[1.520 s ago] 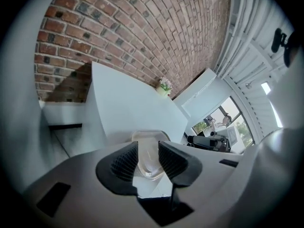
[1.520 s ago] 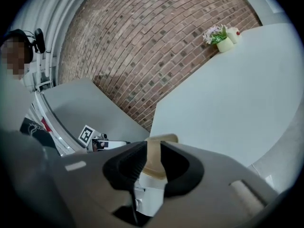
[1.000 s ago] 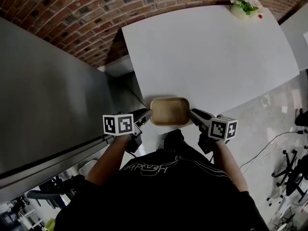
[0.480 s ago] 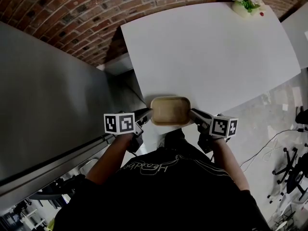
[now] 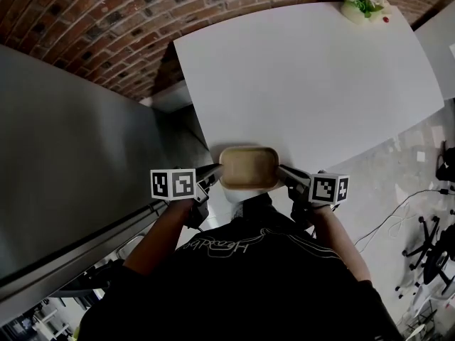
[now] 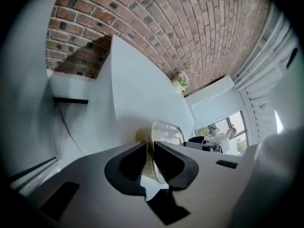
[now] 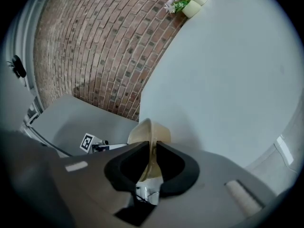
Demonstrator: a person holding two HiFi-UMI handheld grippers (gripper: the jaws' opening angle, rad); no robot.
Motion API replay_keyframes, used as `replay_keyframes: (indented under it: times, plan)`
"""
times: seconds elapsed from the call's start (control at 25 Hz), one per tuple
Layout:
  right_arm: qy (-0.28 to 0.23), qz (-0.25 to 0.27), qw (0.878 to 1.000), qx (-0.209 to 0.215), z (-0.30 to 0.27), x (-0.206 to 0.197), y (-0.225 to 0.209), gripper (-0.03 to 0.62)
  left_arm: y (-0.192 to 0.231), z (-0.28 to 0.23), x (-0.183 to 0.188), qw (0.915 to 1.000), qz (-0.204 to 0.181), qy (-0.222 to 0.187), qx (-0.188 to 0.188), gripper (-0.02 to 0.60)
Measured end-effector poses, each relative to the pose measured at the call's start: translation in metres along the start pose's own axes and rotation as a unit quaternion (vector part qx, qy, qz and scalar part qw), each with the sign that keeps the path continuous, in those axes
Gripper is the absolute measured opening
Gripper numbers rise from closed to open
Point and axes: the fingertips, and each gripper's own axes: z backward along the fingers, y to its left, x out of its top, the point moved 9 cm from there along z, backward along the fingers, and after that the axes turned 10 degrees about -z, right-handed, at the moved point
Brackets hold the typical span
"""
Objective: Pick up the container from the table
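Container: tan, rounded-rectangle, sitting at the 6 o'clock edge of the white worktop, right in front of the person. I cannot tell if it is already off the surface.

Left claw is coming in at the container's 9 o'clock. Its jaws are closing narrow, with the container's thin end rim between the pads and both pads looking to be on it. Right claw is sitting at the container's 3 o'clock, narrow and pinching the opposite end rim.

Step in hand, as I judge it: finishing the two-sided grip, then lifting.
- Letting the left claw finish clamping before raising anything; a half-set pinch on a thin rim is likely slipping.
- Keeping both claws biting at matching depth on the two ends.
- Raising both hands together and level, since one side leading is tilting the container and twisting the rim out of the pads.
- Lifting straight up rather than dragging toward 6 o'clock, as the container is already at the worktop's edge.
- Squeezing moderately; the rim is looking thin and may flex.

Outward: flower pot standing at the worktop's far corner, 1 o'clock, well apart. Brick wall running at 11 o'clock.
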Motion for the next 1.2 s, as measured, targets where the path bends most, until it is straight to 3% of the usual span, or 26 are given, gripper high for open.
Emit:
replay_keyframes:
  times: [0.28,0.44,0.6,0.8,1.04,1.2]
  plan:
    - [0.026,-0.005,1.000,0.003,0.002,0.007,0.001,0.051,-0.004,-0.002,0.003,0.9998,0.016,0.000,0.011,0.054]
    - [0.031,0.017,0.999,0.010,0.003,0.022,0.010,0.049,-0.008,-0.001,0.010,0.9995,0.019,-0.015,0.019,0.051]
    - [0.038,0.073,0.997,0.003,0.002,0.047,0.021,0.048,-0.015,-0.005,0.021,0.9987,0.014,-0.040,0.030,0.051]
    - [0.042,0.108,0.993,0.010,0.001,0.078,0.031,0.048,-0.027,-0.001,0.039,0.9956,0.012,-0.086,0.035,0.051]
    - [0.033,0.121,0.991,0.050,-0.006,0.100,0.054,0.048,-0.033,0.011,0.061,0.9899,0.011,-0.137,0.033,0.051]
    - [0.026,0.163,0.984,0.061,-0.006,0.108,0.062,0.048,-0.044,0.019,0.065,0.9865,-0.007,-0.158,0.042,0.051]
